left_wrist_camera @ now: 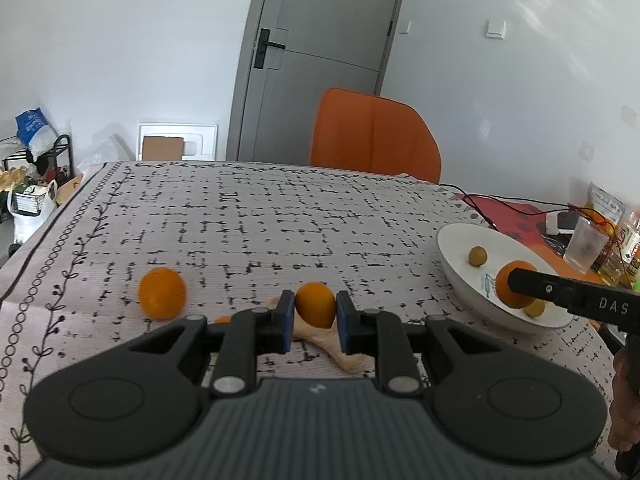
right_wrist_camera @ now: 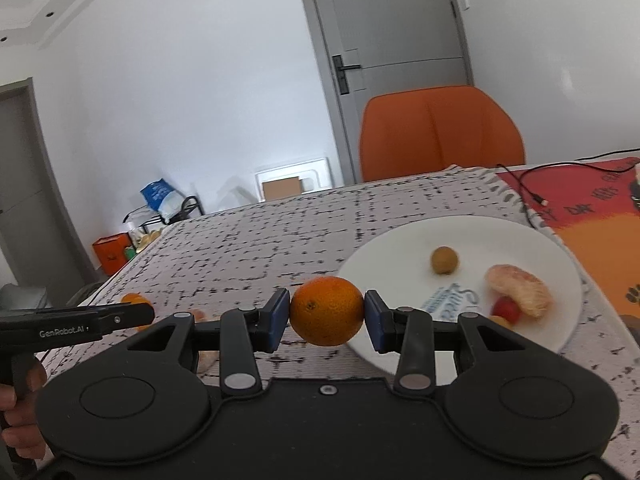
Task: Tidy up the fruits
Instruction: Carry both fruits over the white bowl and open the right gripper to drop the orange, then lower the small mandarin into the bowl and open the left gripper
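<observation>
- Table under a pale cloth printed with black broken-line checks [left_wrist_camera: 280, 216]; a leafy vine border runs along its left edge.
- Orange upholstered chair [left_wrist_camera: 374, 134] at the far side of the table, a grey door behind it.
- Round white ceramic plate [right_wrist_camera: 400, 248], right side of the table. On it: a small olive-brown round fruit [right_wrist_camera: 444, 259] toward the far side, a peeled pinkish citrus half [right_wrist_camera: 519, 289] to the right, a small red fruit [right_wrist_camera: 506, 309] tucked against it.
- Right gripper [right_wrist_camera: 327, 316]: blue pads pressed on both sides of a whole round orange [right_wrist_camera: 327, 311], gripped firmly and raised at the plate's near-left rim. Left wrist view puts this orange over the plate.
- Left gripper [left_wrist_camera: 315, 312]: jaws narrowed around a smaller orange fruit [left_wrist_camera: 315, 305]. Left pad touches; a slim gap shows at the right pad. Cannot tell whether it is lifted. A pale peel scrap [left_wrist_camera: 340, 350] lies on the cloth beneath.
- Loose round orange [left_wrist_camera: 162, 293] on the cloth, left of the left gripper, apart from it.
- Clear plastic cup [left_wrist_camera: 585, 245] beyond the plate, far right.
</observation>
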`<state>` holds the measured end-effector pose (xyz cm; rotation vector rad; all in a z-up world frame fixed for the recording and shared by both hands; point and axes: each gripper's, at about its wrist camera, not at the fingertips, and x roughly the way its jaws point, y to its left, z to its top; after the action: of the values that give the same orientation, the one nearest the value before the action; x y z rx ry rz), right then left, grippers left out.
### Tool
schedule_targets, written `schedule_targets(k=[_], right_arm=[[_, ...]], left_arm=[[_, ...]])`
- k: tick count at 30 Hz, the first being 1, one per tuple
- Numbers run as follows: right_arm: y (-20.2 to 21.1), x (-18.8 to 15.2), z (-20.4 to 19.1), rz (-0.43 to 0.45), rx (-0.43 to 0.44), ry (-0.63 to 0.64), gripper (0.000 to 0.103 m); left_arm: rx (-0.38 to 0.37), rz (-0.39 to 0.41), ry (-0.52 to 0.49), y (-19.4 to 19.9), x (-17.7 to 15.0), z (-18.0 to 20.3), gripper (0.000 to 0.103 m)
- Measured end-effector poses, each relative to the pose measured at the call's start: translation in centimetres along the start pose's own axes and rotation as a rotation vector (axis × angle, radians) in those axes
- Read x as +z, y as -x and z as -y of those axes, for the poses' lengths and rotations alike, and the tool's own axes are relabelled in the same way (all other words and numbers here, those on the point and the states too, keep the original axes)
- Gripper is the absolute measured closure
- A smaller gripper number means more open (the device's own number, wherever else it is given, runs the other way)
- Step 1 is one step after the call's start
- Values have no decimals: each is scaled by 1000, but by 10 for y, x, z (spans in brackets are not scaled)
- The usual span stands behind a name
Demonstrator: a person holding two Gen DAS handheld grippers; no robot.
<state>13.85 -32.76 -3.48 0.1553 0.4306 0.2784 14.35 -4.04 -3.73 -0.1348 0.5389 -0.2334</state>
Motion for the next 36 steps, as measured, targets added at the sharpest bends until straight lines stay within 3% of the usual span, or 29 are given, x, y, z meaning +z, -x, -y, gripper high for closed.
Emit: schedule_targets(k=[15,36], right_arm=[[10,-6,38,8,-60,-65,64],[24,-14,73,33,-54,-123,60]], left_arm=[[-32,-18,-50,-13,2,32,83],[-80,-51,-128,-42,6,85,83]])
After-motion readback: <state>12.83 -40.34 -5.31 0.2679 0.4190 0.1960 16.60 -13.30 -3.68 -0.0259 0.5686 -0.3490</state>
